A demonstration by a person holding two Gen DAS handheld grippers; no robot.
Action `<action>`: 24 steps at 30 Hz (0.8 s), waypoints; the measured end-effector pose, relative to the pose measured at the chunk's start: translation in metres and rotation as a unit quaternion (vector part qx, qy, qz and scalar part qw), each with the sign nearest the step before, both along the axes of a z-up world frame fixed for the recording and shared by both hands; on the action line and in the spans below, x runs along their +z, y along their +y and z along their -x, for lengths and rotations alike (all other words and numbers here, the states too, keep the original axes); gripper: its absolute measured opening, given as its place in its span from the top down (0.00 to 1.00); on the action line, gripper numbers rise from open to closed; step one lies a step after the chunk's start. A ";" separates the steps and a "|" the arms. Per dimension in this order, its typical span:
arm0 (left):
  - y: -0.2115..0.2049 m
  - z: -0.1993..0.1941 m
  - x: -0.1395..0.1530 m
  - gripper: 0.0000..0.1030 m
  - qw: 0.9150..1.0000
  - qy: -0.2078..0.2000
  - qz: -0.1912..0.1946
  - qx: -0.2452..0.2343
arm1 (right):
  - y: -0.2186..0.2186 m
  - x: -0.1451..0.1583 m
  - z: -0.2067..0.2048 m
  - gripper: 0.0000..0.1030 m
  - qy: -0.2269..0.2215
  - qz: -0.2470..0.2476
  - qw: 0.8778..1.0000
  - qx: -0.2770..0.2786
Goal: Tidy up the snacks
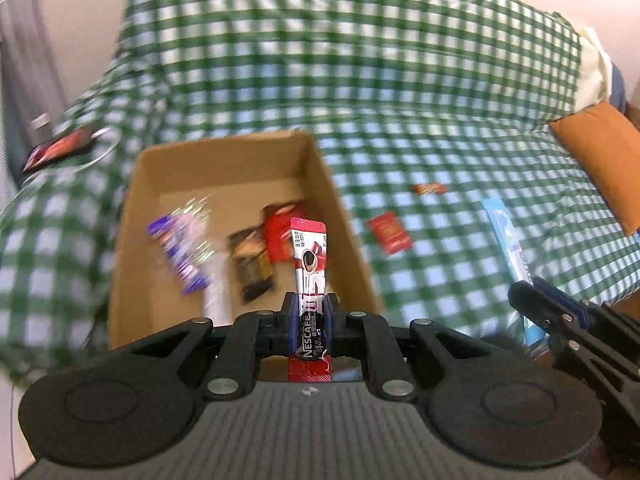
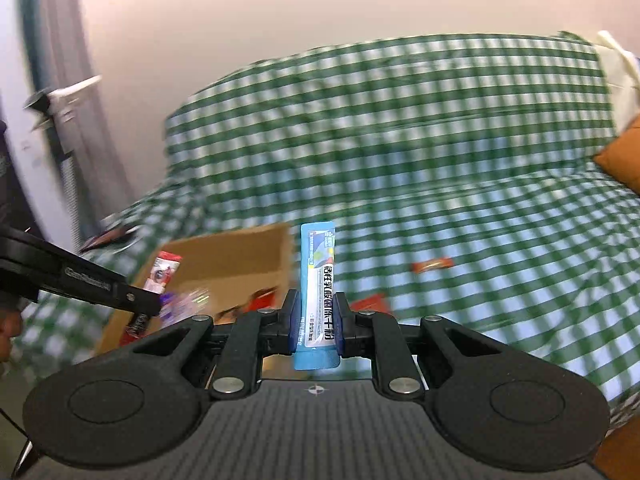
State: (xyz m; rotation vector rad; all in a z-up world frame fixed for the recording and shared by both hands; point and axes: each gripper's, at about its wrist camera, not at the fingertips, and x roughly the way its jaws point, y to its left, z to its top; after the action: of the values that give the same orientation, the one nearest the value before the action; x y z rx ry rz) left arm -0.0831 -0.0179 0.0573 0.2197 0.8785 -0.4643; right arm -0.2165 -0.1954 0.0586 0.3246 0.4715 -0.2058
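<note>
My left gripper (image 1: 310, 312) is shut on a red Nescafe coffee stick (image 1: 309, 256), held upright above the near edge of an open cardboard box (image 1: 320, 168). Inside the box lie a purple packet (image 1: 180, 252), a dark packet (image 1: 252, 260) and a red packet (image 1: 276, 236). My right gripper (image 2: 316, 314) is shut on a light blue snack stick (image 2: 318, 272), upright, with the cardboard box (image 2: 240, 252) ahead to the left. The right gripper (image 1: 536, 304) shows at the right edge of the left wrist view, and the left gripper (image 2: 154, 308) with its coffee stick (image 2: 162, 276) at the left of the right wrist view.
A green checked cloth (image 1: 400, 80) covers the sofa. On the seat lie a red packet (image 1: 390, 234) and a small orange packet (image 1: 430, 189). An orange cushion (image 1: 600, 152) sits at the right. A red packet (image 1: 60, 148) rests on the left armrest.
</note>
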 end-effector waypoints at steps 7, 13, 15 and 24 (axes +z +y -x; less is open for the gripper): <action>0.068 0.036 -0.010 0.87 0.999 -0.005 0.018 0.034 | 0.070 0.013 0.013 0.82 0.019 0.045 0.997 0.067; 0.090 0.051 -0.008 0.87 0.998 -0.016 0.040 0.040 | 0.089 0.030 0.023 0.82 0.013 0.082 0.993 0.080; 0.090 0.053 -0.007 0.87 0.998 -0.018 0.046 0.039 | 0.095 0.032 0.025 0.82 0.013 0.092 0.992 0.082; 0.096 0.055 -0.009 0.86 0.997 -0.017 0.062 0.039 | 0.107 0.036 0.020 0.82 0.021 0.118 0.989 0.085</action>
State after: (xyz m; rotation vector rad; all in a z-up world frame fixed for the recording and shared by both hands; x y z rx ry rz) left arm -0.1382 0.0780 0.0481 0.0784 0.8191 -0.4393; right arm -0.2365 -0.0886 0.0943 0.0468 0.5084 -0.1004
